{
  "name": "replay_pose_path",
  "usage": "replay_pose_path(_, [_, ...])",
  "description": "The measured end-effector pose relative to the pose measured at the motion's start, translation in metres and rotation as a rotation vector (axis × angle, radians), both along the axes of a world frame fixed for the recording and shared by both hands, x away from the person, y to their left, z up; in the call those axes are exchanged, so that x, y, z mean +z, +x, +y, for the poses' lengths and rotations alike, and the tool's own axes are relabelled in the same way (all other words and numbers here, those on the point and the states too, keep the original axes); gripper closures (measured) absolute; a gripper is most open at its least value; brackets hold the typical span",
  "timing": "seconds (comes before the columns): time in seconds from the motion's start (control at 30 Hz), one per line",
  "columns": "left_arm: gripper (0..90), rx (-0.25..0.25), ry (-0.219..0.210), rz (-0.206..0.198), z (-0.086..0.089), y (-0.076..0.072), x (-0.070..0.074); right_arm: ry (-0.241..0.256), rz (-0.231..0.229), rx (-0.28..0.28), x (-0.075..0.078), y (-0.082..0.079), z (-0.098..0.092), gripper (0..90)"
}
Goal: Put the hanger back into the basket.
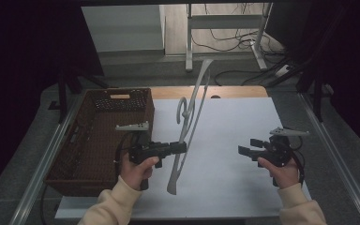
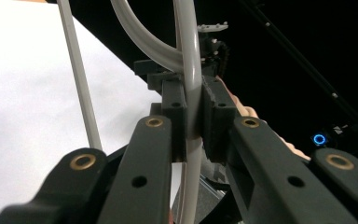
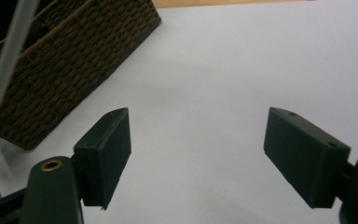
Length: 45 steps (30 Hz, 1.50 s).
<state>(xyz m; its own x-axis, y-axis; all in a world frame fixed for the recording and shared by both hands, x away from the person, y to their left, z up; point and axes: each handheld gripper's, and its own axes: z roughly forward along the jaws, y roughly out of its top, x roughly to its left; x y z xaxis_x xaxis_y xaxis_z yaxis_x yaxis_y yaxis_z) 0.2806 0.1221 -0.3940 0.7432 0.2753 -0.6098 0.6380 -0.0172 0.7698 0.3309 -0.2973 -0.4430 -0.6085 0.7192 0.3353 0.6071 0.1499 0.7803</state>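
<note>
A pale grey clothes hanger [image 1: 191,121] stands on end above the white table sheet [image 1: 234,136], its hook near the middle and one arm reaching up past the table's far edge. My left gripper [image 1: 182,147] is shut on the hanger's shoulder bar. In the left gripper view that grey bar [image 2: 193,88] runs up between the two pads, and the thin lower rod [image 2: 80,79] passes to the left. At the right of the table my right gripper [image 1: 246,149] is held open above the sheet. Its pads [image 3: 106,154] are wide apart with only white sheet between them.
A dark brown wicker basket [image 1: 77,150] stands along the table's left side, its corner [image 3: 70,70] seen in the right gripper view. Metal rails edge the table on both sides. Beyond the far edge are a white stand's legs [image 1: 225,33] and cables on the floor.
</note>
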Motion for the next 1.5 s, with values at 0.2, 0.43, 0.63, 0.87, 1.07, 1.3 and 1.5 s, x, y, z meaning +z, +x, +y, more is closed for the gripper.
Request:
replay_pose_path(0.2, [81.4,0.002,0.009,-0.003,0.018,0.001,0.014,-0.017,-0.008,0.009,-0.001,0.001,0.002,21.9])
replay_pose_path(0.43, [81.5,0.021,0.015,-0.022,0.045,0.004,0.033,-0.009,0.002,0.0,-0.003,0.002,0.0,22.1])
replay_pose_path(0.63, [81.4,0.02,0.02,-0.018,0.069,0.012,0.041,-0.022,0.005,0.006,-0.005,0.003,0.002,21.7])
replay_pose_path(0.87, [81.5,0.034,0.039,-0.011,0.088,0.02,0.045,-0.039,0.014,0.001,-0.008,0.004,0.002,21.3])
replay_pose_path(1.07, [81.5,0.026,0.071,-0.01,0.107,0.025,0.051,-0.044,0.016,-0.003,-0.008,0.004,0.001,20.7])
replay_pose_path(1.3, [81.5,0.045,0.094,-0.017,0.135,0.029,0.053,-0.058,0.015,-0.004,-0.01,0.005,0.003,20.6])
replay_pose_path(1.5, [81.5,0.071,0.122,-0.011,0.159,0.03,0.048,-0.063,0.016,0.001,-0.012,0.006,0.006,20.6])
